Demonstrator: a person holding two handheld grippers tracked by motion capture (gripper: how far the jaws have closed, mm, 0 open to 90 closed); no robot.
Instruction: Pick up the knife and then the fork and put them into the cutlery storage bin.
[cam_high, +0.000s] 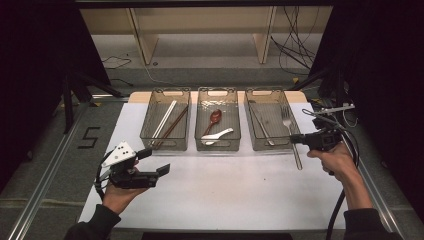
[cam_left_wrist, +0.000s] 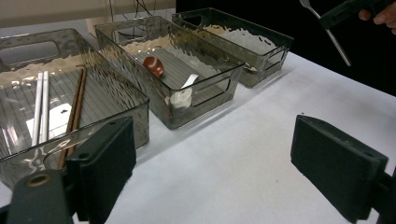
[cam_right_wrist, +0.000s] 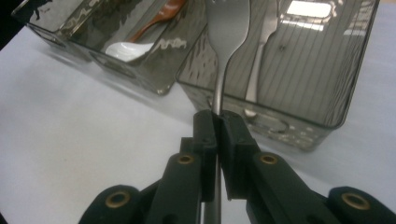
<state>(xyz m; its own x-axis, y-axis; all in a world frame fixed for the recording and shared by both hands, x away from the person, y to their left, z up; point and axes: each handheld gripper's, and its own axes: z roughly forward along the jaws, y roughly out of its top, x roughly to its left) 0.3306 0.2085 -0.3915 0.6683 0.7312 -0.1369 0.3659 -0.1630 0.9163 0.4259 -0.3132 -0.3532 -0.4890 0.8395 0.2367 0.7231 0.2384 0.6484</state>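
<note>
Your right tongs grip a fork above the right-hand bin, still to be dropped in beside another fork, while your left tongs wait open.

silver fork, 3 smoky ribbed bins, white table.

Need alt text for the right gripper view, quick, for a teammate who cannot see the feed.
The right tongs are shut on the handle of a silver fork, its head held above a clear smoky bin that already holds another fork. The neighbouring bin to the left holds a white spoon and a brown spoon, all on a white table.
</note>
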